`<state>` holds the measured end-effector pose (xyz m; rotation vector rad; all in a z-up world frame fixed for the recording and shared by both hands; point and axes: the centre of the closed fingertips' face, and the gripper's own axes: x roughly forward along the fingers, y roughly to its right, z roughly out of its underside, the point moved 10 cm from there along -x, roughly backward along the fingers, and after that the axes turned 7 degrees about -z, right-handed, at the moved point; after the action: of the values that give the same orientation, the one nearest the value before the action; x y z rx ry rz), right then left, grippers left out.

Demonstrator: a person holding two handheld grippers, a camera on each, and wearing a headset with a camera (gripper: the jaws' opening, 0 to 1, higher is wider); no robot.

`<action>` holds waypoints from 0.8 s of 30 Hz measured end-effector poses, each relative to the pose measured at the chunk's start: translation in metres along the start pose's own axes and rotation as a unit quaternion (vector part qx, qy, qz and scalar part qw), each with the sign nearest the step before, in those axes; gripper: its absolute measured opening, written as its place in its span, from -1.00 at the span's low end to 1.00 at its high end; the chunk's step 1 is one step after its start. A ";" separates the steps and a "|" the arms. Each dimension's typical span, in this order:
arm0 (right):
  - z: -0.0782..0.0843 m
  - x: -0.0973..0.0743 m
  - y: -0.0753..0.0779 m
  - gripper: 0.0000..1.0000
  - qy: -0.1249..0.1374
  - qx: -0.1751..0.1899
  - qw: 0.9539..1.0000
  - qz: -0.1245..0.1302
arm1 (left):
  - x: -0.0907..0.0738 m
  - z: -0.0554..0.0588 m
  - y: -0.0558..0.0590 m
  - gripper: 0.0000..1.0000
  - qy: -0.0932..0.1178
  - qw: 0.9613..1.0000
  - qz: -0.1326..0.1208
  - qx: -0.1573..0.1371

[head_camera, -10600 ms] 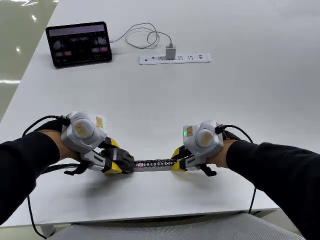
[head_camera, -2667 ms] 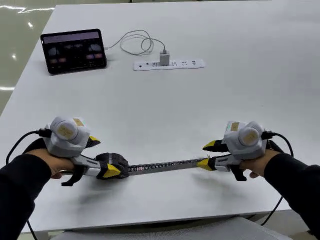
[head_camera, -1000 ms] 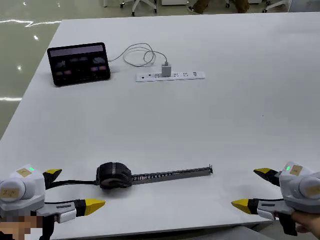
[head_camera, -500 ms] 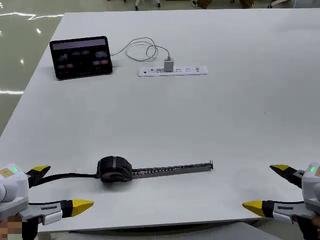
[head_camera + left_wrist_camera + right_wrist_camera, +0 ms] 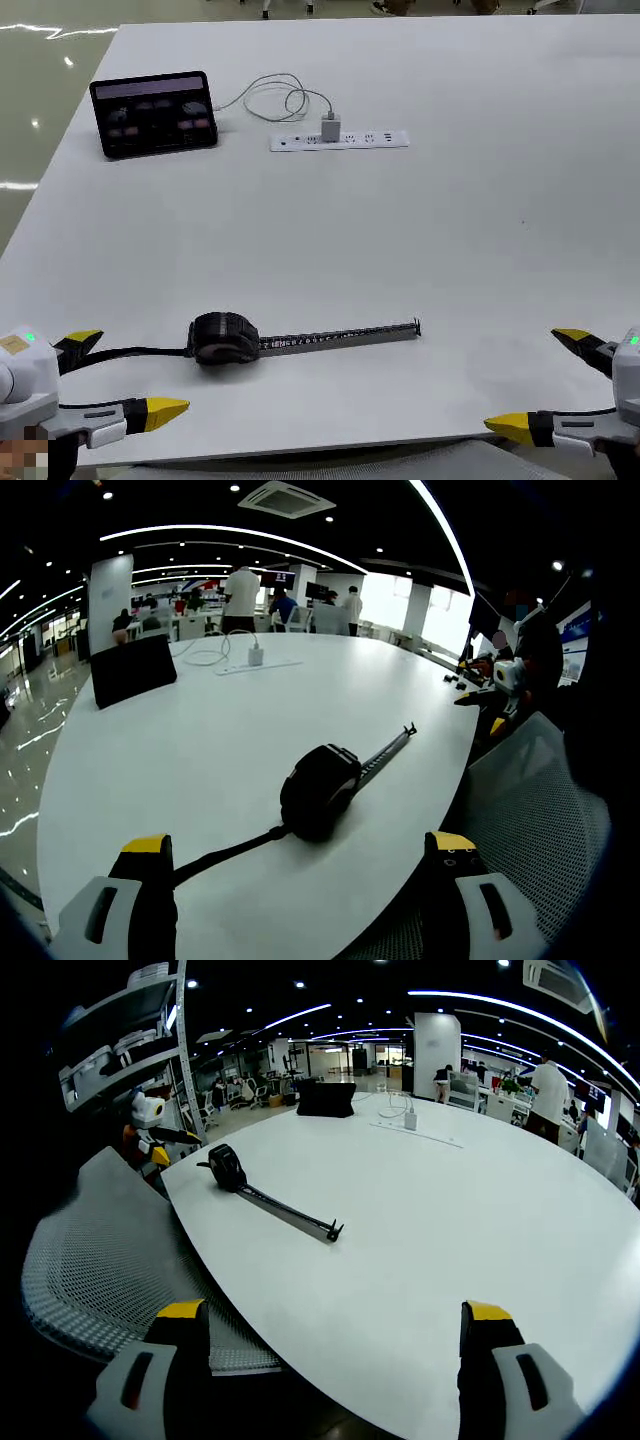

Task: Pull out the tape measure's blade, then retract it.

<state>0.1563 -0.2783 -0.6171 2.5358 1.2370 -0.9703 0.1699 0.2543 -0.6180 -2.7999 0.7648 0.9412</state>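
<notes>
The black tape measure [image 5: 223,337] lies on the white table [image 5: 400,230] near its front edge. Its blade [image 5: 340,336] is out to the right and ends in a hook [image 5: 418,327]. A black strap [image 5: 130,352] trails left from the case. My left gripper [image 5: 125,375] is open at the front left, apart from the case, and my right gripper [image 5: 540,382] is open at the front right, well clear of the hook. In the left gripper view the case [image 5: 320,788] sits just ahead between the open jaws. The right gripper view has the blade [image 5: 290,1212] farther off.
A dark tablet [image 5: 153,112] stands at the far left. A white power strip [image 5: 340,140] with a charger and coiled cable lies at the far middle. A grey mesh chair seat [image 5: 300,465] is below the table's front edge. People stand in the room beyond [image 5: 240,590].
Both grippers have let go of the tape measure and drawn back to the table's front corners, jaws open. The blade stays out on the table.
</notes>
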 end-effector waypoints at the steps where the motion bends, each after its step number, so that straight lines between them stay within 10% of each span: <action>1: 0.000 0.000 0.000 1.00 -0.001 -0.001 1.000 -0.001 | 0.000 0.000 0.000 1.00 0.000 1.000 0.000 -0.001; 15: 0.004 -0.005 0.001 0.97 -0.016 -0.007 1.000 0.000 | 0.005 -0.001 -0.001 1.00 -0.012 1.000 -0.004 -0.004; 24: -0.003 0.006 0.008 0.90 -0.042 -0.025 0.998 -0.024 | 0.021 -0.022 0.013 1.00 -0.013 0.999 -0.006 -0.039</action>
<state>0.1665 -0.2776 -0.6194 2.4103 1.2878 -1.0318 0.1898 0.2290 -0.6116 -2.8482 0.7229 1.0254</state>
